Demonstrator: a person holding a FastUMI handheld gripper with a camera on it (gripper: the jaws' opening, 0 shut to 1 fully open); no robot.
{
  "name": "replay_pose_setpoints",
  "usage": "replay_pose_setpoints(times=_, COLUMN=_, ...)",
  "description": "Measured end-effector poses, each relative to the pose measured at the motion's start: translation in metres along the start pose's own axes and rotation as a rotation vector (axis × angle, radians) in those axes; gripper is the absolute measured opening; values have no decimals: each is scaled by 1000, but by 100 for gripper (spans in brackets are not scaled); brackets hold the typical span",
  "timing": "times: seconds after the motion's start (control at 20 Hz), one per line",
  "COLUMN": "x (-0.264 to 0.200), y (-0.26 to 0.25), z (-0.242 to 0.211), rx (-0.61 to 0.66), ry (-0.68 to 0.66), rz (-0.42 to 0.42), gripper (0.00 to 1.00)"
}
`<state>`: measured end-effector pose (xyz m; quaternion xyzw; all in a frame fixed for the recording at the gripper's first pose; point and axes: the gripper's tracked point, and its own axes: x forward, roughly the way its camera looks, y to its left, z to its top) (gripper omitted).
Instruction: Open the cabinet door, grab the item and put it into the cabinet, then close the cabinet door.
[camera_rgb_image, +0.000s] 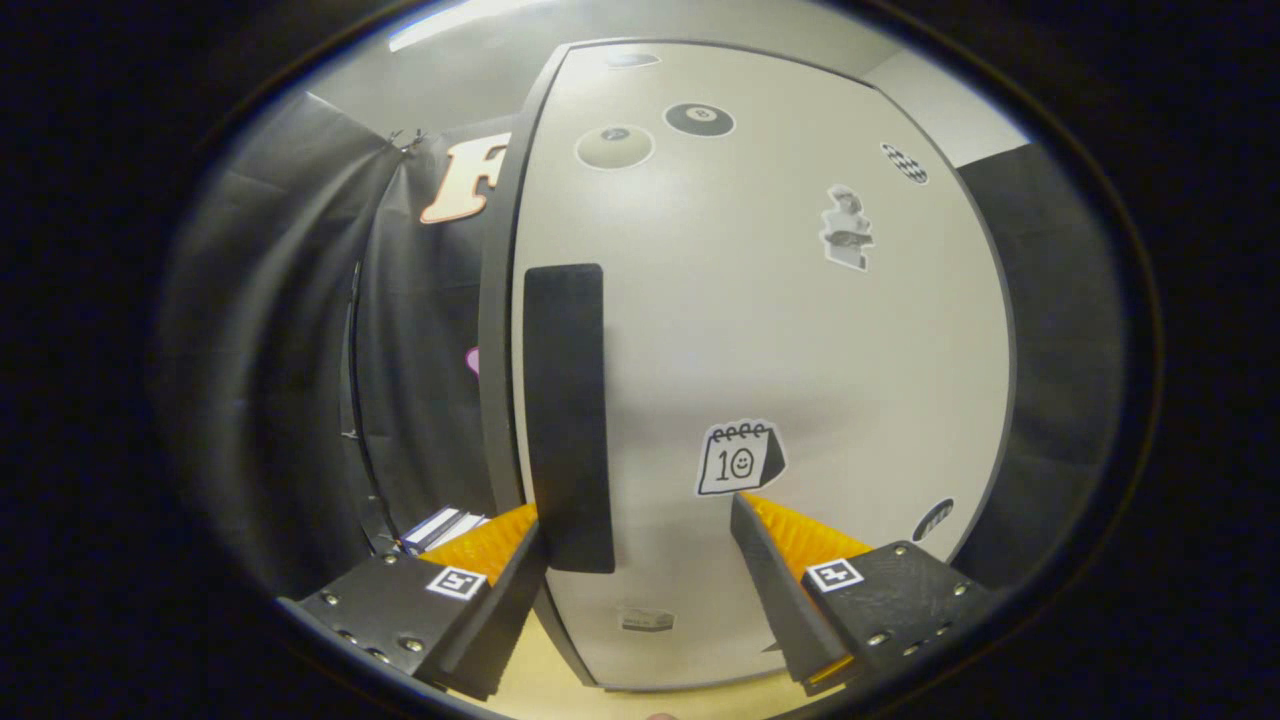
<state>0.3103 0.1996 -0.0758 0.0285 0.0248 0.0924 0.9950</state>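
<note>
- The cabinet door (760, 330) looms pale and broad right ahead of the gripper, and from here it looks shut, its left edge running down beside the dark booth wall (300, 330).
- Stickers dot the door: two billiard balls near the top, a small bust on the upper right, and a calendar sticker (740, 458) low down, just above the right finger's tip.
- The dark upright handle (568, 415) sits along the door's left edge, its lower end reaching down between the fingers, close against the left one.
- The gripper (640, 525) is spread wide, nothing clamped; whether the left finger touches the handle, I cannot tell.
- The item, a small striped box (440, 527), peeks out beyond the left finger, beside the cabinet on the light wooden tabletop (545, 680).
</note>
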Motion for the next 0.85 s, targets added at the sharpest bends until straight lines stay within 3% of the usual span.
replay_pose_setpoints(times=0.4, x=-82, y=-11, z=6, rx=-2, ry=30, rz=-2, gripper=100)
replay_pose_setpoints(times=0.85, x=-209, y=-65, z=30, rx=-46, ry=-16, rz=-151, gripper=100)
